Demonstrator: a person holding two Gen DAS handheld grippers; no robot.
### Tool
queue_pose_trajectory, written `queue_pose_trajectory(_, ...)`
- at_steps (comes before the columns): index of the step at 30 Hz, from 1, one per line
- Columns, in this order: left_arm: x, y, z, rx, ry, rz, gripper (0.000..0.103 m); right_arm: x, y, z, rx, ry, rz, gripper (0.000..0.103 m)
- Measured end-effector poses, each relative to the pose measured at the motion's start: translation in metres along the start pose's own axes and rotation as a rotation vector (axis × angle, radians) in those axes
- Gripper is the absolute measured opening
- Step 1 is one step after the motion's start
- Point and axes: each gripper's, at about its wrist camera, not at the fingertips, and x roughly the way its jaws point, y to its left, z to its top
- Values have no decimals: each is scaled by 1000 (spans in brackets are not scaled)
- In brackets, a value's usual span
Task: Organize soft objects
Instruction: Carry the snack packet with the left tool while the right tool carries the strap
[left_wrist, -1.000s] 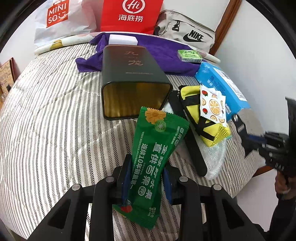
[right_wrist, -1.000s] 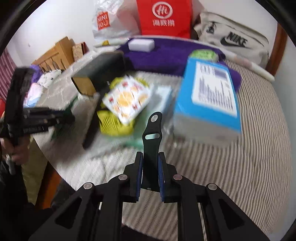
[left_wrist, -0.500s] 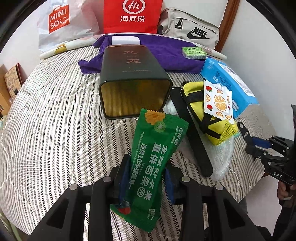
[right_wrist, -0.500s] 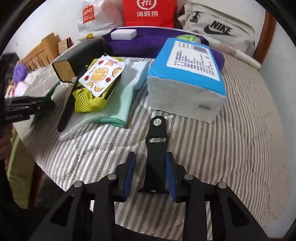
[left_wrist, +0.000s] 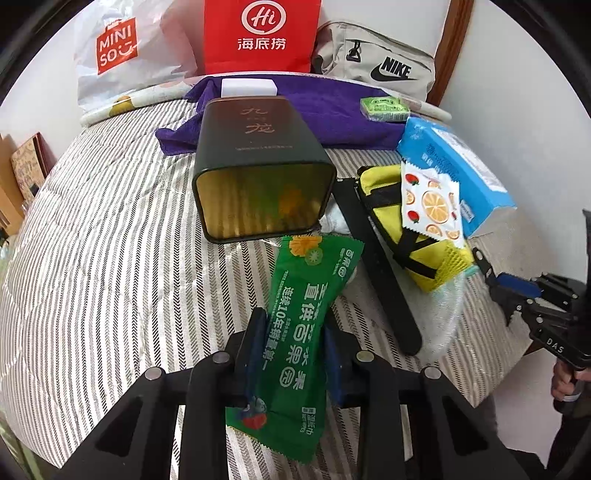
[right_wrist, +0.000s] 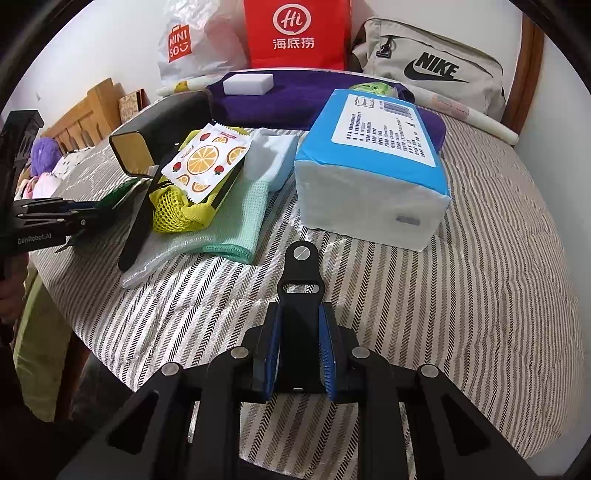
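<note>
A: Where is the green snack packet (left_wrist: 301, 334)?

B: The left hand-held gripper (left_wrist: 293, 349) pinches it at the middle, its top end just before the open mouth of the dark tin (left_wrist: 258, 173) that lies on the bed (left_wrist: 96, 258). I think it is held lengthwise to slide inside.

A: And the right hand-held gripper (right_wrist: 300, 349)?

B: Its fingers are pressed on a black strap (right_wrist: 300, 295), above bare striped cover near the bed edge.

A: Is there room?

B: Left of the tin, yes. To the right, the yellow mesh bag (left_wrist: 417, 243) and blue tissue pack (right_wrist: 373, 166) lie close.
</note>
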Motion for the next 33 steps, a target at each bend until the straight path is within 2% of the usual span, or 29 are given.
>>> queue_pose_trajectory(14, -29, 13, 1, -90, -36, -17, 28, -32, -23, 8, 49, -37, 34, 20)
queue_pose_trajectory(19, -46, 15, 10, -108, -68, -22, 28, -51, -30, 17, 49, -79, 80, 20)
queue_pose_trajectory(24, -58, 15, 30, -117, -89, -22, 28, -66, -32, 38, 33, -134, 130, 20)
queue_pose_trajectory(33, -57, 19, 77, -106, -106, 1, 28, -67, -35, 90, -15, -184, 138, 20)
